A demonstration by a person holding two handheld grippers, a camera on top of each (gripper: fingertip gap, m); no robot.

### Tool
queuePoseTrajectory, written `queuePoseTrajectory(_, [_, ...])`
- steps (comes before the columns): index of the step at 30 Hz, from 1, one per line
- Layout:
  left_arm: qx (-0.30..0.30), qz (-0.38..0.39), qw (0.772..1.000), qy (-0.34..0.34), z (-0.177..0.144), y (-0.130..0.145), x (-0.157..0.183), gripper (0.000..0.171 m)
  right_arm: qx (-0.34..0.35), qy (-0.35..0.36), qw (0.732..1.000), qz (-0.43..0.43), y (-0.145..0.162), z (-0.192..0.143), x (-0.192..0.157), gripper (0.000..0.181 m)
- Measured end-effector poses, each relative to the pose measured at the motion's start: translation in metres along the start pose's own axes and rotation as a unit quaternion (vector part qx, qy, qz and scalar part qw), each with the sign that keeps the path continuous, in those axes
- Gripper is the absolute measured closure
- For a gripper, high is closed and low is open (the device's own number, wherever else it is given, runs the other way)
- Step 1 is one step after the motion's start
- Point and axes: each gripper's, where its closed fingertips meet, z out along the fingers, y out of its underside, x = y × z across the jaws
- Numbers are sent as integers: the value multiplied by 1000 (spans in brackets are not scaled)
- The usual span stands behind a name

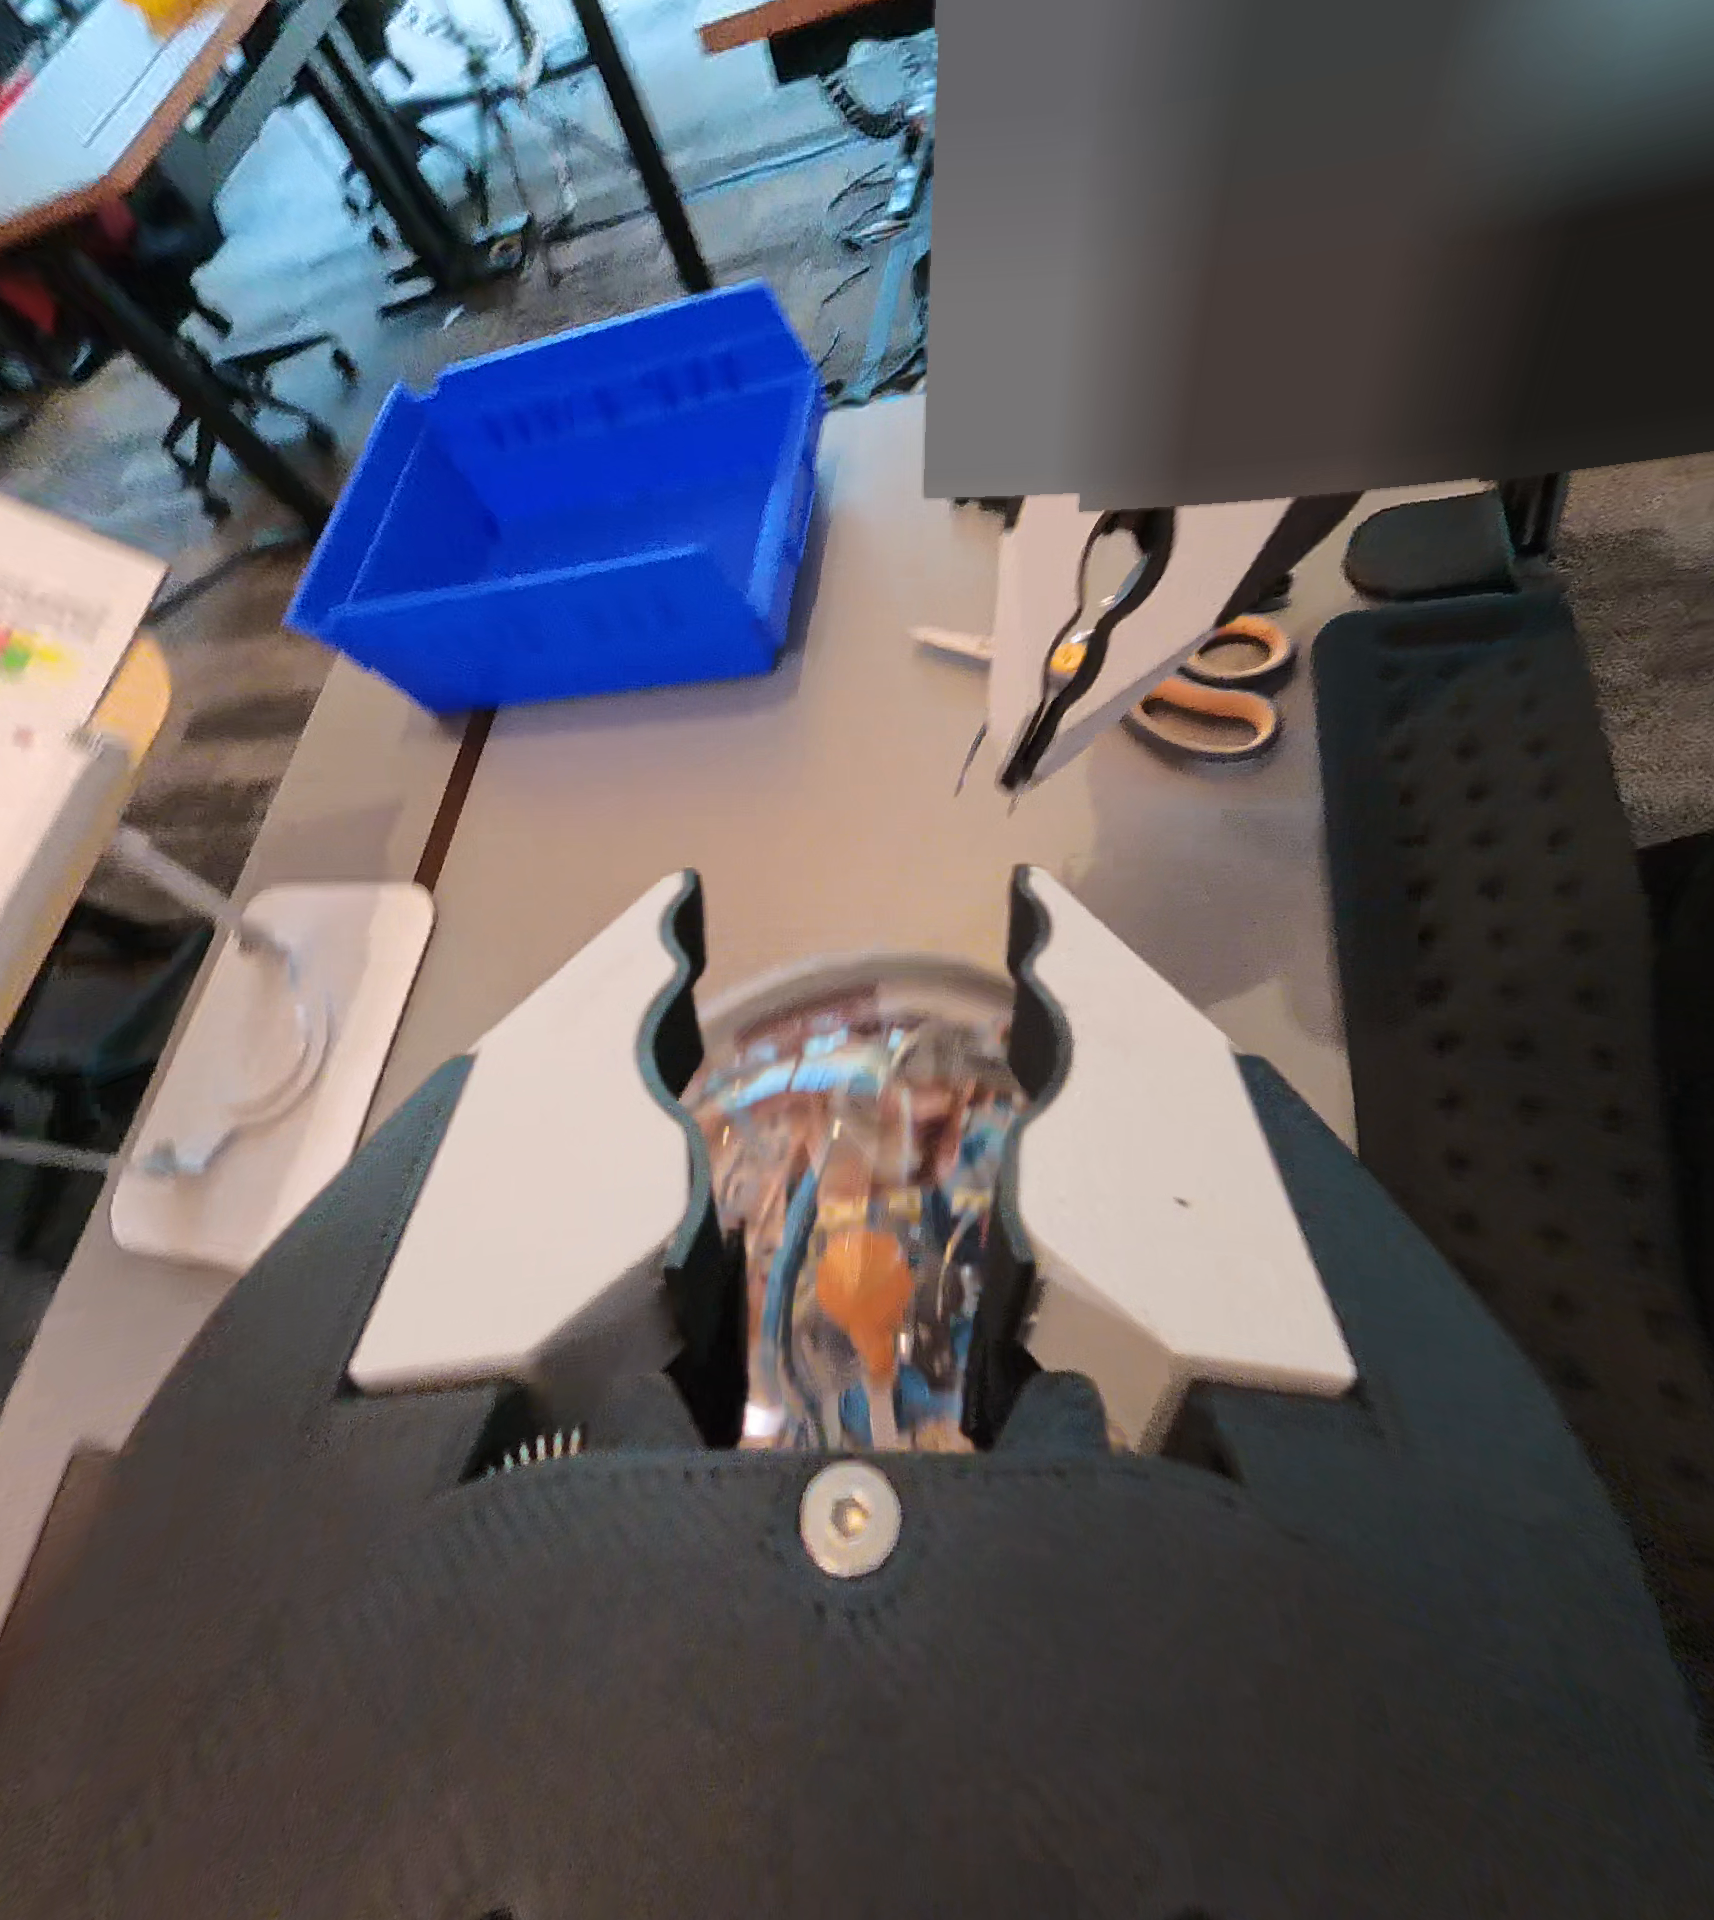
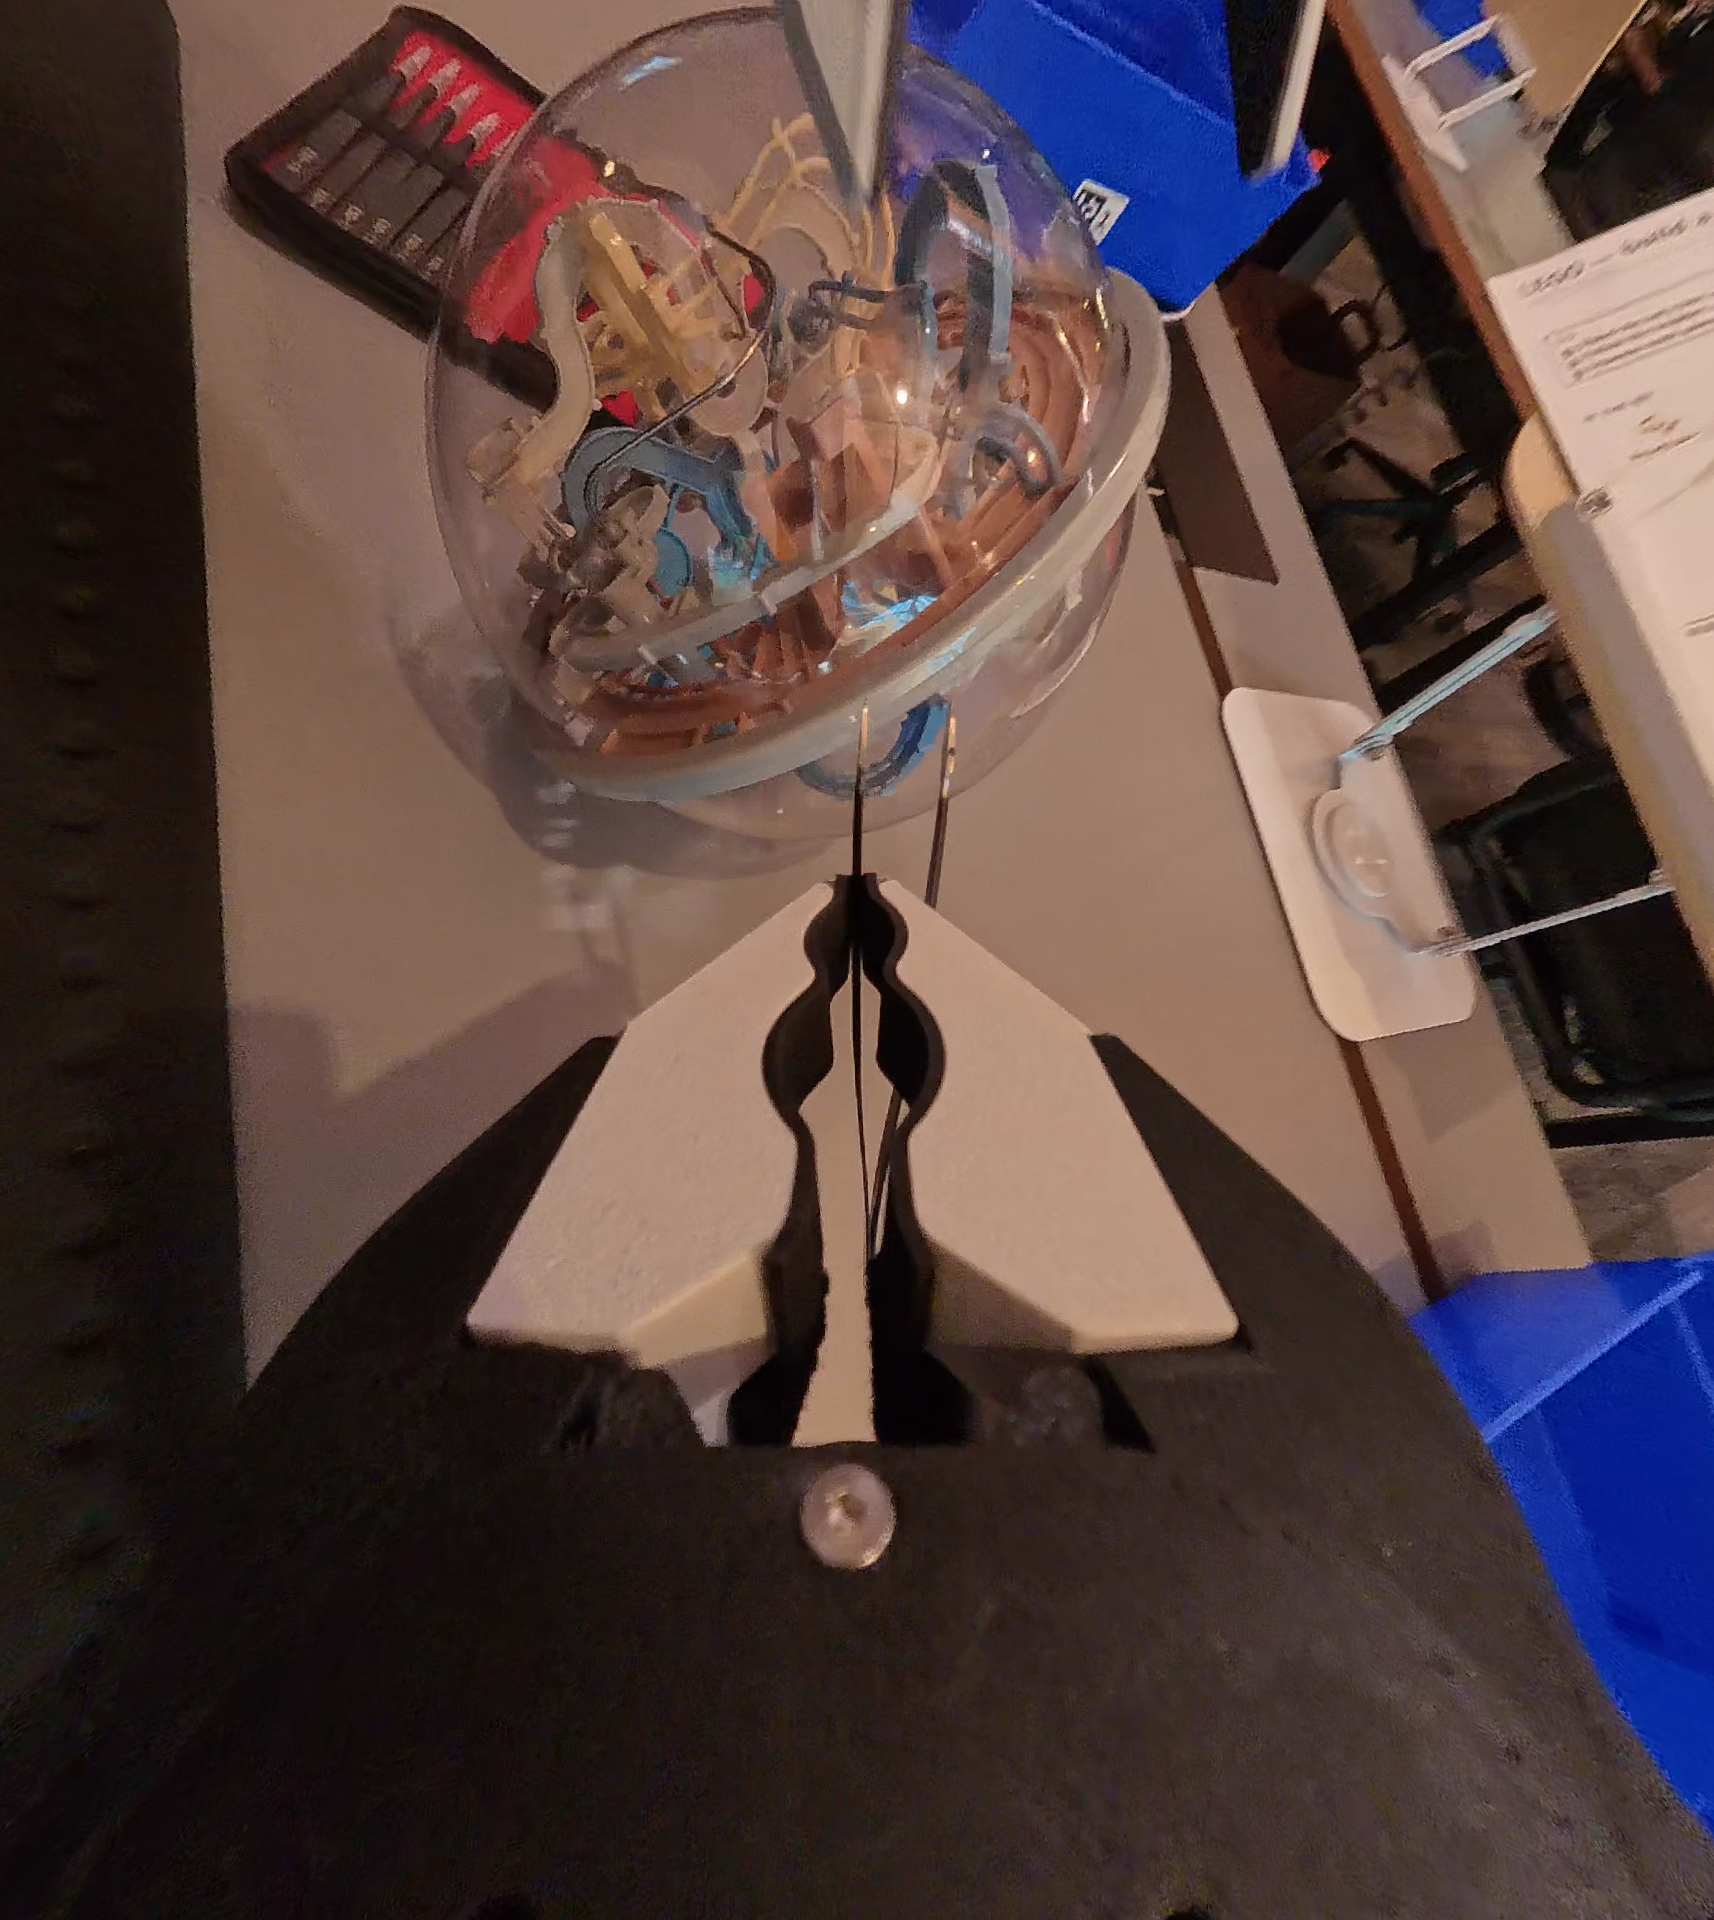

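Observation:
A clear maze ball [image 1: 853,1091] with blue, brown and cream tracks inside rests on the grey table [image 1: 832,790]. My left gripper [image 1: 855,899] is shut on the ball, one finger on each side. In the right wrist view the ball [image 2: 780,468] is just ahead, with the left gripper's fingers [image 2: 848,94] coming in from the far side. My right gripper [image 2: 858,883] is shut on thin black tweezers [image 2: 857,821] whose tips reach the ball's lower rim. The right gripper [image 1: 1024,748] also shows farther off in the left wrist view, pointing down at the table.
A blue bin [image 1: 572,520] stands at the table's far end. Orange-handled scissors [image 1: 1206,675] lie beside a black perforated chair back [image 1: 1476,935]. A white tray [image 2: 1341,862] sits at the table edge. A black-and-red tool case [image 2: 385,177] lies behind the ball. Another blue bin [image 2: 1663,1507] is near right. The grippers' ends are close to 10 cm from one another. From the left gripper's tips to the black-and-red tool case [image 2: 385,177] is close to 35 cm.

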Motion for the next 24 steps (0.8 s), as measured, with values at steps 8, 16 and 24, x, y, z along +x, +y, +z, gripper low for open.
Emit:
queuePoseTrajectory(8, [6,99,994,47,37,-22,30,142,28,26,998,-50,-15,-10,-6,181])
queuePoseTrajectory(16, [-19,130,989,66,41,-16,43,165,48,20,997,-65,-25,-16,-11,181])
queuePoseTrajectory(24, [-34,161,985,50,43,-11,44,171,68,21,996,-61,-36,-22,-12,181])
